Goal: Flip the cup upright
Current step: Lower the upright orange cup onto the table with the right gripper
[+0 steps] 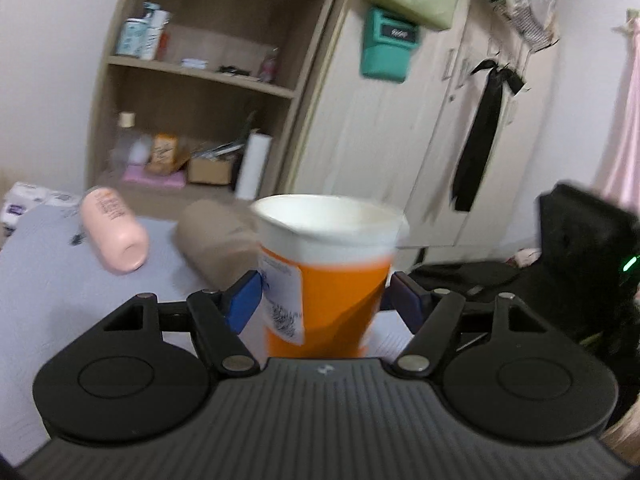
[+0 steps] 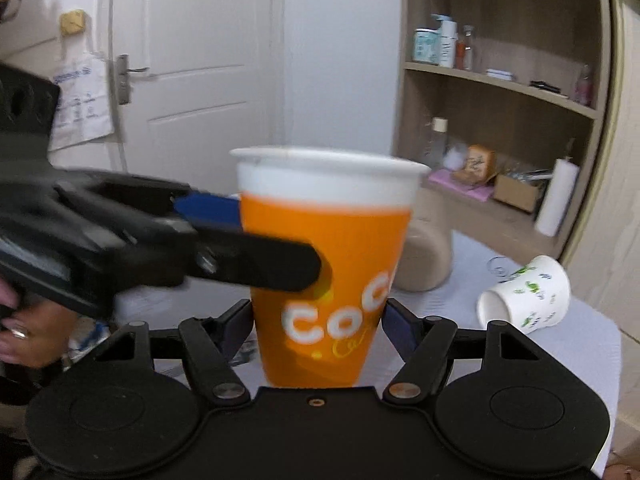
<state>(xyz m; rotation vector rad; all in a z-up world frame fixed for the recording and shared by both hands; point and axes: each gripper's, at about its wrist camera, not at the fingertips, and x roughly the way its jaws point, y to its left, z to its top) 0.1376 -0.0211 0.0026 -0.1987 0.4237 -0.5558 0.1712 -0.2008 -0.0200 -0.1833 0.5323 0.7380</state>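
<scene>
Oddly, both grippers clamp the upright orange cup point(image 2: 328, 264) (base hidden)

two paper cups: one orange cup point(image 2: 328, 264), one white cup point(image 2: 524, 300); one pink bottle point(image 1: 114, 234); one tan roll point(image 1: 216, 240).

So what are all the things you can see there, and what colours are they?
orange cup: one, orange with white rim, upright, held between both grippers
white cup: one, white with green print, on its side on the table
pink bottle: one, pink, lying on the table
beige roll: one, beige, behind the orange cup
table: one, pale grey
shelf: one, wooden, holding bottles and boxes
left gripper: black, blue fingers, gripping the orange cup
right gripper: black, gripping it too
</scene>
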